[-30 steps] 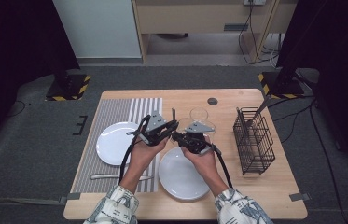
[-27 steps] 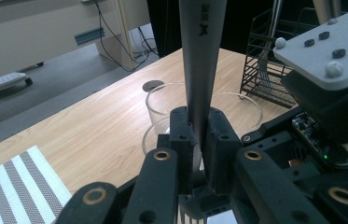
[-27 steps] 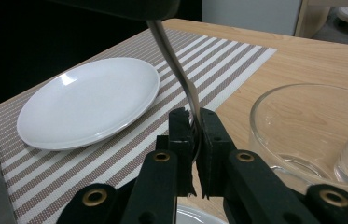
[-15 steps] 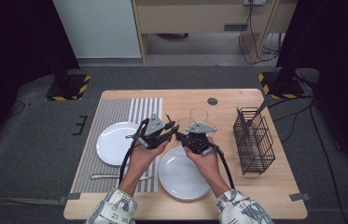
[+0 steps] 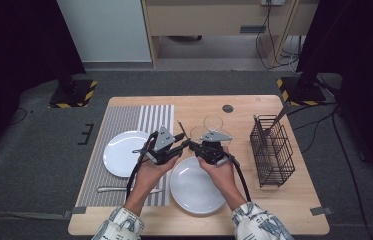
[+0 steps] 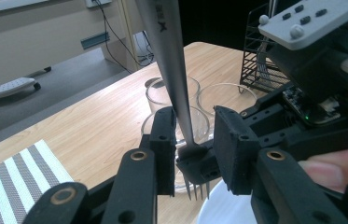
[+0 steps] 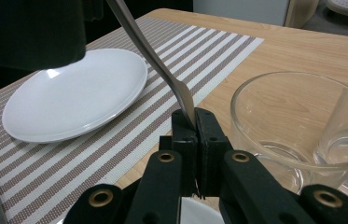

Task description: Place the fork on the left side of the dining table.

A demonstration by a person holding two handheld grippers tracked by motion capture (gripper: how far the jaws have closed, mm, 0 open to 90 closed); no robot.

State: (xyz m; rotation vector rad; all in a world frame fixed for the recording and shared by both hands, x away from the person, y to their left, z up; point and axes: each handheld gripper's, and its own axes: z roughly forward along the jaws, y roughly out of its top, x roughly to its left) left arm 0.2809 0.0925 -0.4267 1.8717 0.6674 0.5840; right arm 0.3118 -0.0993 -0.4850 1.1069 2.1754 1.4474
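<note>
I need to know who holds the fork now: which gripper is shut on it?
The right gripper: its jaws are clamped on the fork head. The left gripper has just been opening, jaws apart beside it.

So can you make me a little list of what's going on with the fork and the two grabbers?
held thing: silver metal fork, tines down
right gripper: jaws shut on the fork near its tines
left gripper: jaws have just been opening; they stand apart on either side of the fork, pads off it
behind the fork: three clear drinking glasses
under the hands: round white plate on the wooden table
on the striped placemat: second round white plate
at the table's right: black wire basket
</note>
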